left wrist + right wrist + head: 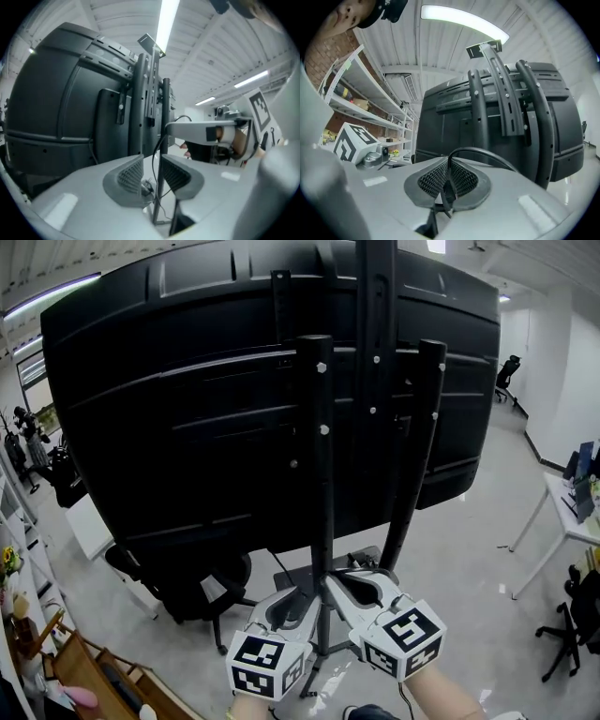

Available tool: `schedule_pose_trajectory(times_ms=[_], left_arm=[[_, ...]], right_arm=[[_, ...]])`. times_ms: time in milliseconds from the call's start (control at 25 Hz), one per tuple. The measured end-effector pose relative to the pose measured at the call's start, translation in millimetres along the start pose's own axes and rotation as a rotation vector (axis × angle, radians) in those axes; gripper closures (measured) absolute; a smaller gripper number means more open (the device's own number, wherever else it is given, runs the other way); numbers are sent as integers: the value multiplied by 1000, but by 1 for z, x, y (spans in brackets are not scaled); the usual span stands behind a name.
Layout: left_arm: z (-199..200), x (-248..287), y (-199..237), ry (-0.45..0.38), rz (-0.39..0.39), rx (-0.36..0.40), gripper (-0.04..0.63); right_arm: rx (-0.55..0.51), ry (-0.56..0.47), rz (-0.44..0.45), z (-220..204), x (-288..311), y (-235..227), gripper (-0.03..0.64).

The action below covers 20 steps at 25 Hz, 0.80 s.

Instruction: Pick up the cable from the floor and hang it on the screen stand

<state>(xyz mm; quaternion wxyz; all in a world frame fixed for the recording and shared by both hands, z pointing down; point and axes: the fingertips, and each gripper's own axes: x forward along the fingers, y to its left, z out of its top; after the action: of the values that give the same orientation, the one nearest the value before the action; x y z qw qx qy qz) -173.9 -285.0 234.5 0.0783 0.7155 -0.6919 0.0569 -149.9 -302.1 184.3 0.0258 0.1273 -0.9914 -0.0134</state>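
The big black screen (187, 409) shows its back, mounted on a black stand with upright posts (322, 474). Both grippers sit low in the head view, close together at the stand's middle post. My right gripper (339, 582) (449, 180) is shut on a thin black cable (487, 154), which loops up out of the pads and arcs to the right. My left gripper (298, 601) (151, 171) is open. The cable (159, 145) runs up through the gap between its pads without being pressed. In the left gripper view the right gripper (197, 131) reaches in from the right, beside the stand's post (165, 108).
A black office chair (202, 592) stands on the floor under the screen's left side. A white desk (562, 512) and another chair (562, 634) are at the right. Wooden shelves (19, 615) line the left wall. The stand's base legs (323, 652) spread on the floor below my grippers.
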Motion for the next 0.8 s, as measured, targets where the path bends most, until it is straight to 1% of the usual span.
schedule_pose_trajectory(times_ms=[160, 240, 320, 360, 440, 520, 640, 720, 800], left_arm=[[43, 28, -24, -37, -70, 64, 440], [64, 42, -30, -52, -68, 112, 433], [84, 49, -33, -74, -42, 161, 435], [93, 50, -34, -89, -28, 178, 452], [110, 48, -37, -113, -19, 204, 549], [126, 46, -39, -128, -13, 233, 571], [155, 42, -34, -152, 34, 275, 578], [178, 37, -30, -173, 61, 287, 580], [203, 32, -21, -201, 92, 294, 581]], right_arm=[[-63, -46, -9, 36, -17, -21, 600], [-80, -70, 2, 54, -23, -27, 600], [-100, -92, 10, 71, -28, -32, 598], [-113, -103, 9, 80, -30, -34, 598], [-134, -124, 8, 96, -33, -38, 597], [-151, -143, 10, 113, -34, -41, 597], [-188, -174, -15, 140, -33, -49, 580], [-205, -199, -30, 158, -32, -55, 565], [-231, -217, -42, 173, -32, -60, 568]])
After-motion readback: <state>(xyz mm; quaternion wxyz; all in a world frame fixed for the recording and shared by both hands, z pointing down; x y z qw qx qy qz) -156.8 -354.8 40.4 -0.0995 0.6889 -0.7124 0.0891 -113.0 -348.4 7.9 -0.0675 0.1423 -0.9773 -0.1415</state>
